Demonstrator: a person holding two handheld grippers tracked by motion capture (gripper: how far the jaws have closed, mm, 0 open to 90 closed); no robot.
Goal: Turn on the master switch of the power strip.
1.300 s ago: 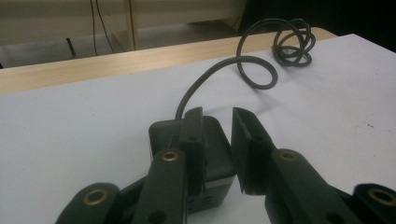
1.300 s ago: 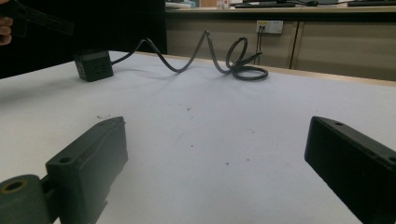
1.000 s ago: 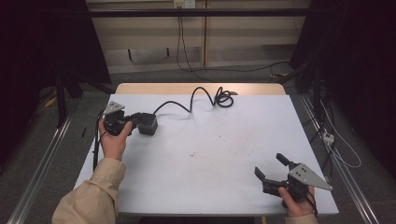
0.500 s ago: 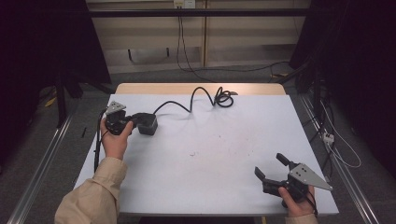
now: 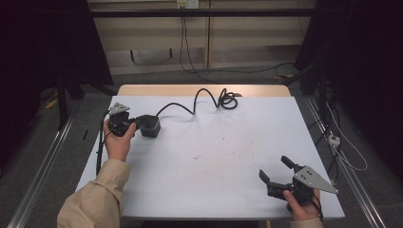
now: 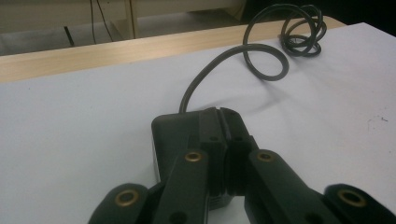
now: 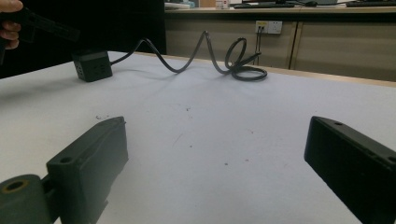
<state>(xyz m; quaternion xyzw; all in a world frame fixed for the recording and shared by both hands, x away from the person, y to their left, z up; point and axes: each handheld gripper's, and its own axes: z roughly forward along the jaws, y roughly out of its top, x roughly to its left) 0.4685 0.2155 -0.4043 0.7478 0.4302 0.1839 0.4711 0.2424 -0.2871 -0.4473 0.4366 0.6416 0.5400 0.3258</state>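
Observation:
A black adapter box [image 5: 150, 127] sits on the white table [image 5: 214, 156] at the left. Its black cable [image 5: 195, 103] runs toward the far edge and ends in a coil [image 5: 228, 100]. My left gripper [image 5: 141, 122] is shut, its tips over the near top of the box [image 6: 177, 130]. From the right gripper view it [image 7: 46, 25] hangs just above and beside the box [image 7: 93, 65], with nothing between the jaws. My right gripper [image 5: 273, 167] stands open low over the table's near right corner, its jaws wide apart and empty [image 7: 215, 158].
A wooden strip [image 5: 199, 90] borders the table's far edge. Metal rails [image 5: 43, 171] run along the floor on both sides, and loose cables [image 5: 342, 147] lie on the floor at the right. Small dark specks [image 5: 223, 147] mark the tabletop's middle.

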